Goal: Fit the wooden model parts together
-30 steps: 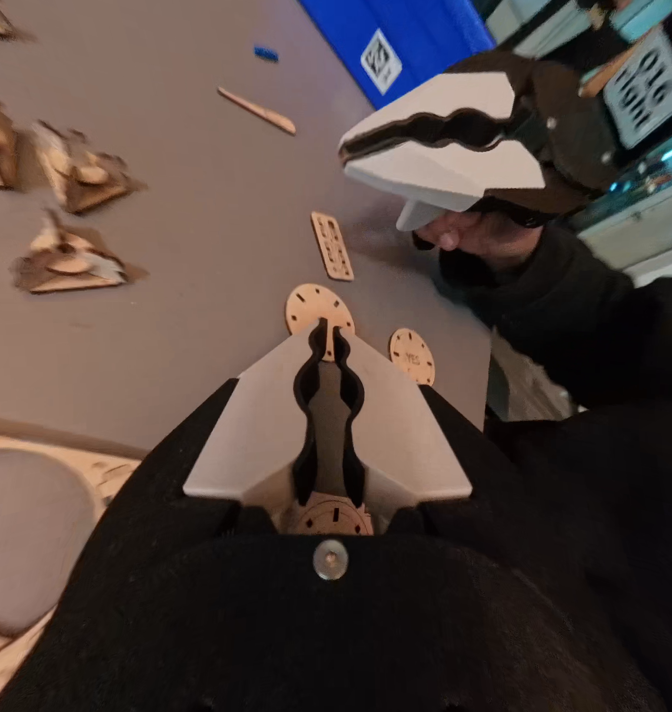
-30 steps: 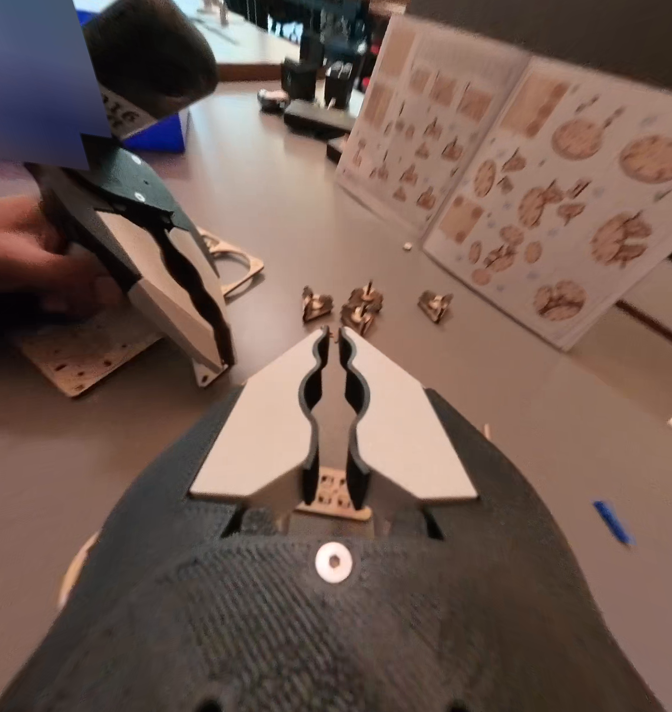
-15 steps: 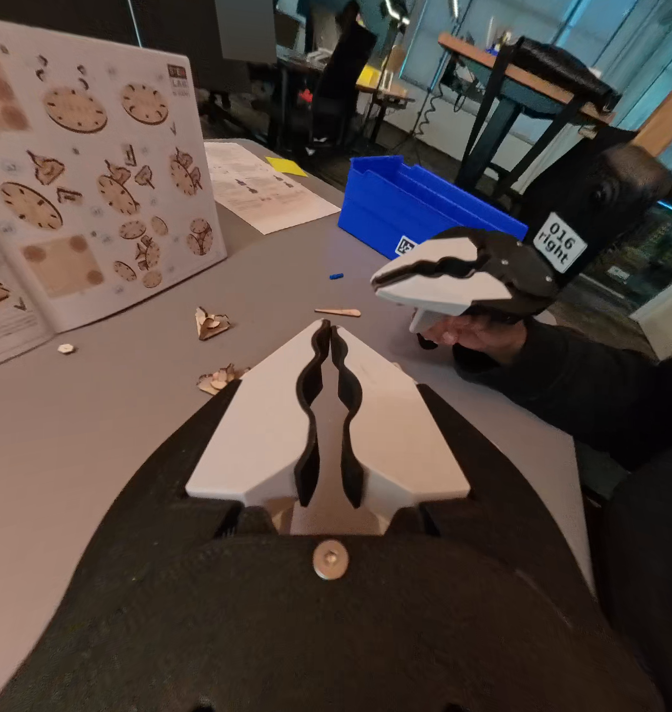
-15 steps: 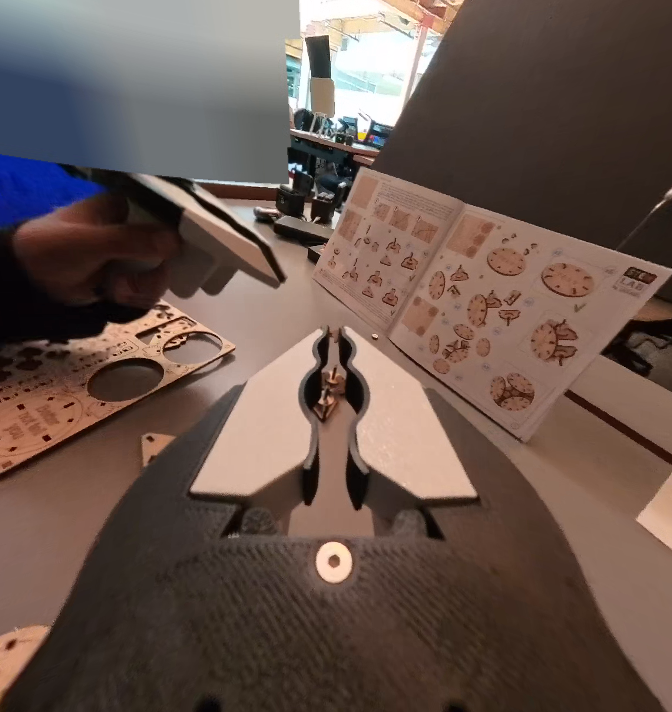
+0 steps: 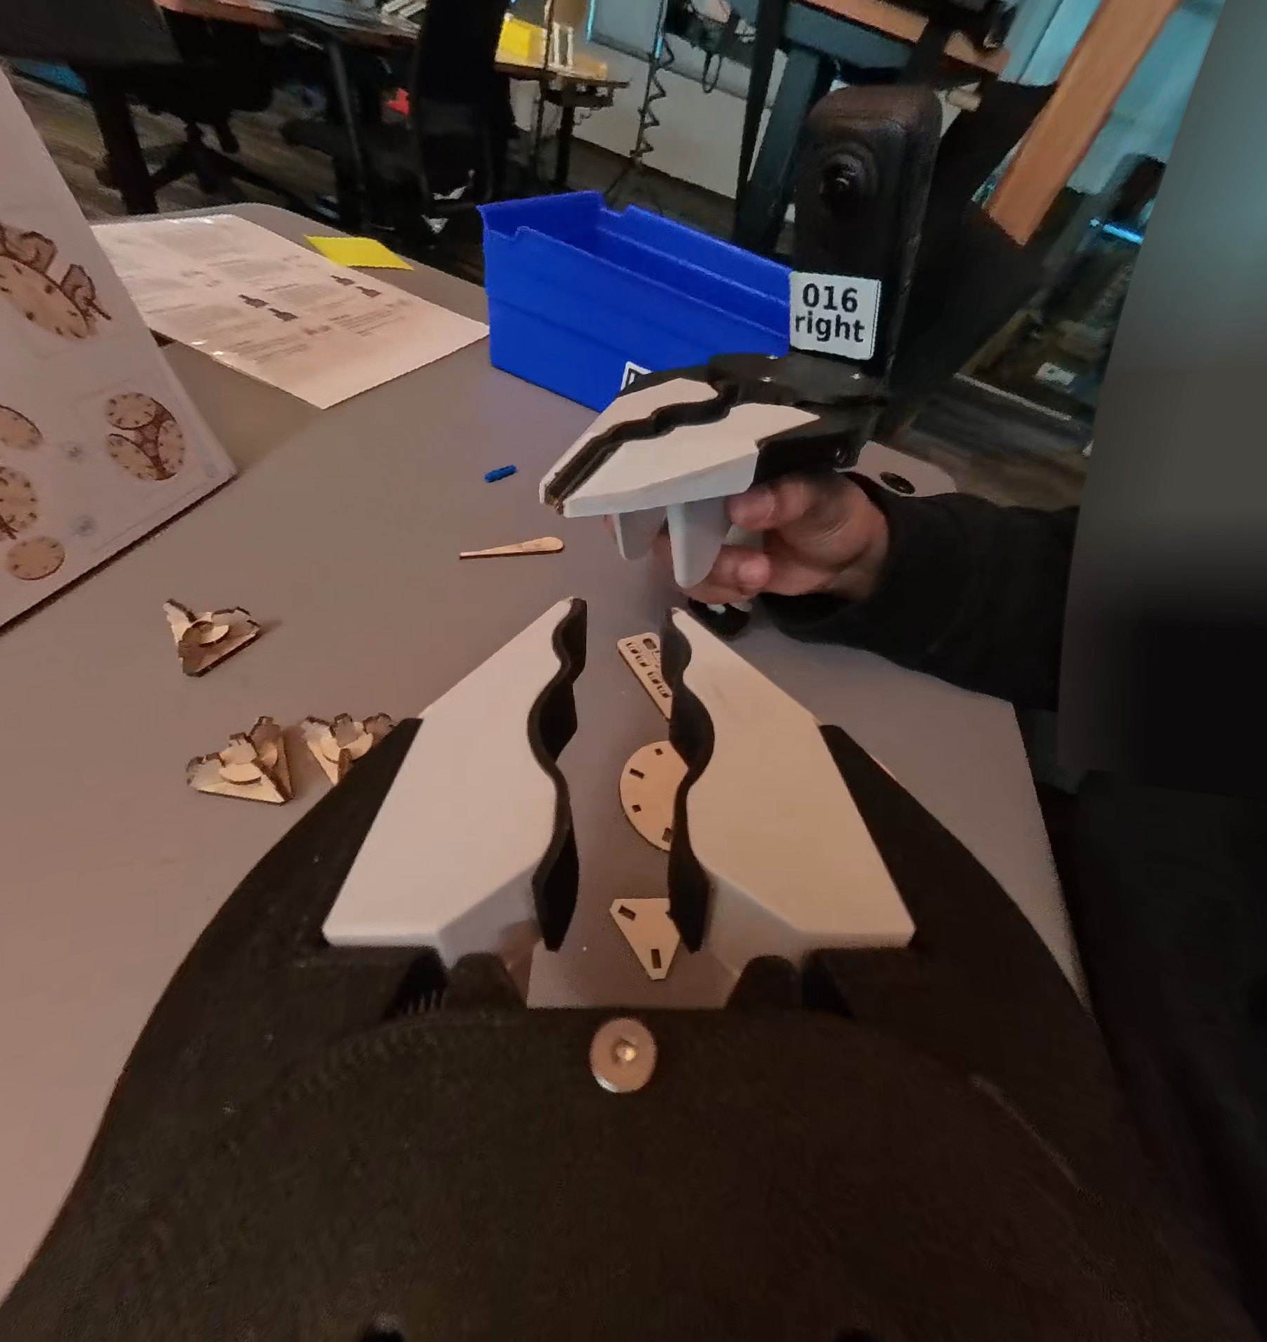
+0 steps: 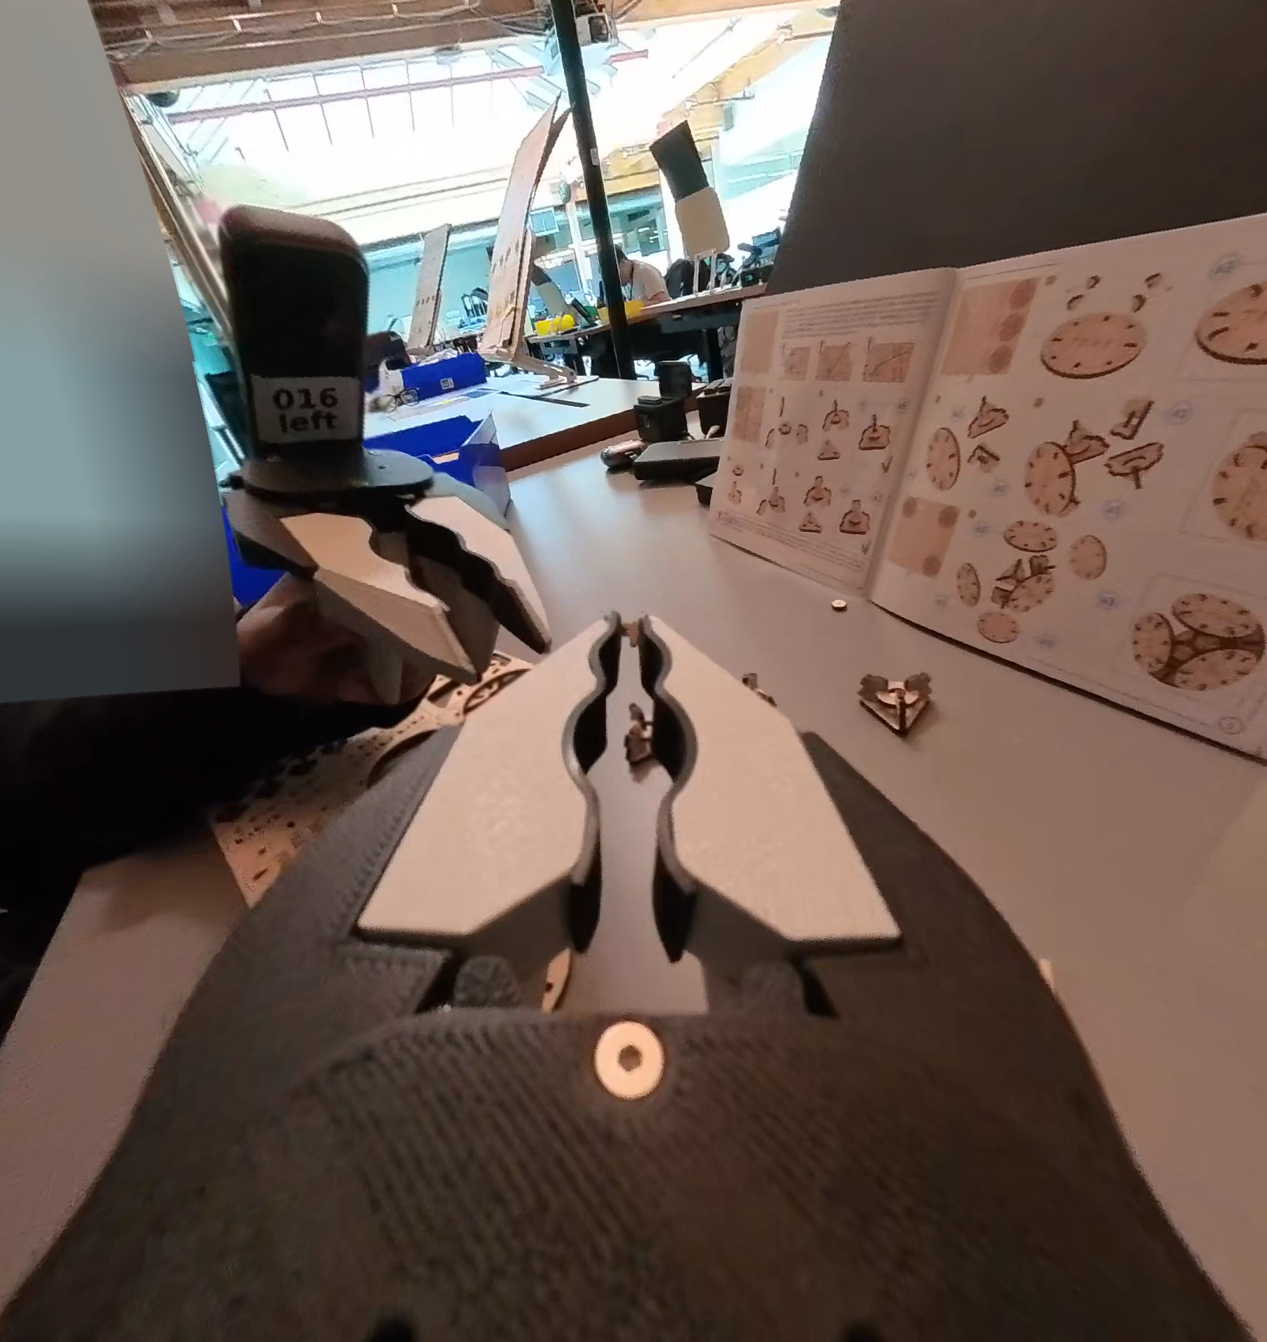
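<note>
Over the near right of the grey table (image 5: 325, 508), the left gripper (image 5: 623, 610) hangs with 2 fingers spread above a wooden disc (image 5: 645, 791) and triangular piece (image 5: 645, 933), while the right gripper (image 6: 628, 621) has its fingers pressed together.

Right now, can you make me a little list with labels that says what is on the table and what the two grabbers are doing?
Surface: grey table
Left gripper: jaws open, holding nothing, raised over flat wooden pieces
Under left gripper: slotted wooden disc, small wooden triangle, wooden strip with holes
Right gripper: jaws closed, nothing seen in them, held above the table
Wooden builds: three small assembled pieces
Also there: blue bin, open instruction booklet, thin wooden stick, cut-out wooden sheet
</note>
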Tool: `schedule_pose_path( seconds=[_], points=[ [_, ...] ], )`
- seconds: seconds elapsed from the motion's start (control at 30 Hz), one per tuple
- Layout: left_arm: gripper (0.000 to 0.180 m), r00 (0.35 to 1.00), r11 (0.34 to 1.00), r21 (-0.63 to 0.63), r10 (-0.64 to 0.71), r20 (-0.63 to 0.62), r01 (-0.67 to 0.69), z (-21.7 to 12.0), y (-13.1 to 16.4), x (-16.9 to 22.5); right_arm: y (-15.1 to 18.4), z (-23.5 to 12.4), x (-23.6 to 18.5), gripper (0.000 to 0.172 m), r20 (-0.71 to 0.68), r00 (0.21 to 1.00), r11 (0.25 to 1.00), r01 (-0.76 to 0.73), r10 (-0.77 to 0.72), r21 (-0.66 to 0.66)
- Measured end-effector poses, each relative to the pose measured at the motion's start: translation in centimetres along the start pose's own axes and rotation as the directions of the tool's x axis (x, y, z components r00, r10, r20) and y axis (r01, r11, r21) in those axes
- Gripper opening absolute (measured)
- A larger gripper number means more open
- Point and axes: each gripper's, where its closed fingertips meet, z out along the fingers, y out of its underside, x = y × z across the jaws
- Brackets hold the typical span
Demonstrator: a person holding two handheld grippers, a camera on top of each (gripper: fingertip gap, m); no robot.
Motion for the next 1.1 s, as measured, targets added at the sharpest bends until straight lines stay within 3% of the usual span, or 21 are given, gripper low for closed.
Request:
schedule_pose_path(
  seconds=[0.13,0.23,0.43,0.57,0.63,0.93,1.1],
  points=[
    [0.020,0.987,0.988,0.064,-0.132,-0.096,0.138,-0.4,-0.7,0.3,0.9,0.3,-0.5,0.002,-0.006,0.994,0.993,0.107,-0.107,-0.046],
    [0.022,0.953,0.961,0.101,-0.235,-0.191,0.257,-1.0,-1.5,0.6,1.6,0.9,-1.3,0.002,-0.040,0.958,0.956,0.280,-0.284,-0.093],
    [0.025,0.893,0.910,0.071,-0.381,-0.240,0.408,-1.1,-0.9,-0.3,1.4,1.2,-3.3,0.003,-0.108,0.749,0.756,0.640,-0.654,-0.138],
    [0.020,0.827,0.869,0.030,-0.458,-0.326,0.494,-0.6,-0.4,0.1,1.5,1.3,-4.0,0.003,-0.103,0.702,0.709,0.689,-0.704,-0.151],
    [0.008,0.781,0.840,0.023,-0.494,-0.382,0.542,-0.7,-0.6,0.4,1.6,1.2,-3.9,0.003,-0.104,0.685,0.692,0.703,-0.721,-0.163],
    [0.007,0.654,0.766,-0.022,-0.563,-0.505,0.642,-0.9,-0.8,0.9,1.5,1.1,-4.3,0.003,-0.082,0.667,0.672,0.728,-0.740,-0.135],
    [0.001,0.619,0.746,-0.026,-0.571,-0.539,0.665,-1.1,-1.0,1.1,1.5,0.9,-4.7,0.004,-0.066,0.658,0.661,0.741,-0.750,-0.117]
  ],
)
